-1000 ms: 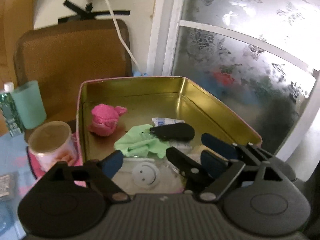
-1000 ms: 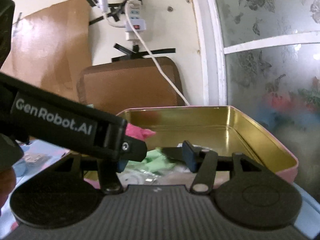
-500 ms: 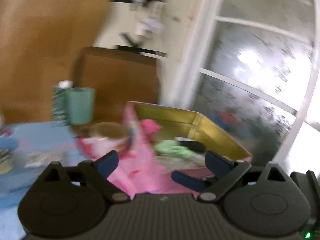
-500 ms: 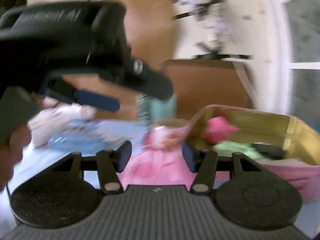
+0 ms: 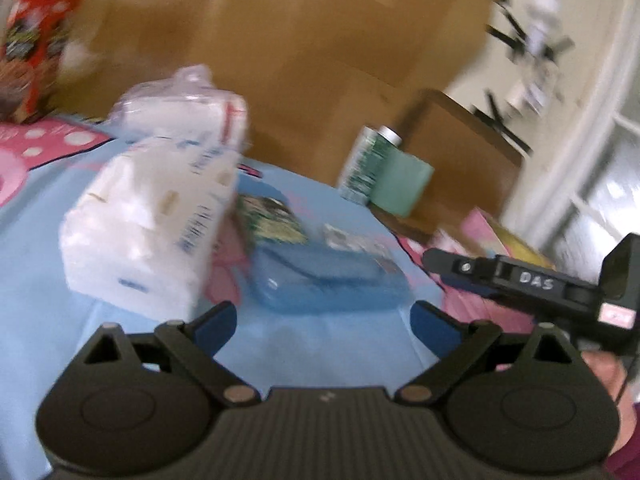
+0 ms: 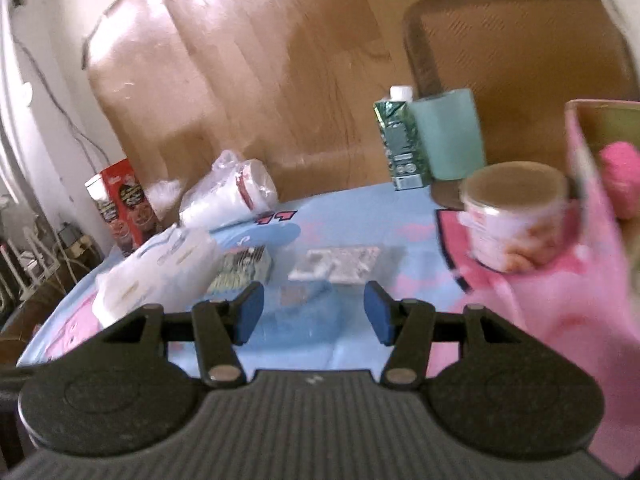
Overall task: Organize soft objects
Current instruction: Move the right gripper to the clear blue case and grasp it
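Observation:
My left gripper [image 5: 326, 328] hovers over the blue tablecloth, its jaws opening with nothing between them. Ahead of it to the left lies a white tissue pack [image 5: 148, 224], with a plastic-wrapped white roll [image 5: 180, 100] behind. A clear blue pouch [image 5: 328, 276] lies straight ahead. My right gripper [image 6: 313, 317] is open and empty, and its black body shows at the right of the left wrist view [image 5: 520, 280]. The tissue pack [image 6: 156, 276] and wrapped roll [image 6: 228, 196] sit to its left. At the right edge stands the pink tin [image 6: 580, 152], holding a pink fluffy ball [image 6: 622, 176].
A green carton [image 6: 400, 144] and a teal cup [image 6: 448, 136] stand at the table's back. A pink-labelled can [image 6: 516, 216] sits against the tin. A red box [image 6: 124, 204] stands far left. A clear packet [image 6: 336, 266] and a patterned packet [image 6: 240, 272] lie mid-table.
Both views have swung left, away from the tin's inside toward the tissue packs on the table. The left gripper's jaws have spread wider. The right gripper's gap looks the same.

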### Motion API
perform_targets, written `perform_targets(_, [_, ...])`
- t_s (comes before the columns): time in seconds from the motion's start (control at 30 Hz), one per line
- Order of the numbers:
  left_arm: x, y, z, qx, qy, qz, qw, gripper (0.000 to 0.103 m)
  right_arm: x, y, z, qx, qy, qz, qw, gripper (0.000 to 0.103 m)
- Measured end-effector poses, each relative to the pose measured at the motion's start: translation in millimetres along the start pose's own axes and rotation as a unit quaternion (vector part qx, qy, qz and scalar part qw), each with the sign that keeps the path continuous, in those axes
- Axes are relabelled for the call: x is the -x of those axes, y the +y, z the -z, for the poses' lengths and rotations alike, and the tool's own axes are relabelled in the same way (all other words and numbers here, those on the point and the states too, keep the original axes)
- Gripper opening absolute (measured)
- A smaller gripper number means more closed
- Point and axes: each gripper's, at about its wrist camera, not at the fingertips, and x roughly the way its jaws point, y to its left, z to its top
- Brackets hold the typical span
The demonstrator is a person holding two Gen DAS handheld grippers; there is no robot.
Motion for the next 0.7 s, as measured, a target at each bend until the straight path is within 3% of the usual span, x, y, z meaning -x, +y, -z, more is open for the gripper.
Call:
perform_targets(0.13, [-15.1, 4.7, -9.3, 0.013, 0.008, -0.003, 0.9999, 0.100, -34.6, 4.8, -10.2, -0.011, 0.039, 0.002, 0.999, 0.056])
perform_targets(0.27, [-29.5, -3.3, -9.2, -0.006, 0.016, -0.003, 0.9998, 0.100, -40.3, 2.5, -6.4, -0.022, 0.061, 0.003, 0.998, 0.052])
perform_targets(0.4, [-37.9, -9.3, -7.3, -0.003, 0.029, 0.008, 0.9995, 0.098, -27.3, 2.7, 3.4, -0.017, 0.061, -0.005, 0.998, 0.052])
perform_targets(0.7, [-32.0, -39.1, 13.3, -0.045, 0.044, 0.029, 0.9976, 0.098, 22.0, -8.5, 29.8, -0.014, 0.033, 0.002, 0.999, 0.052])
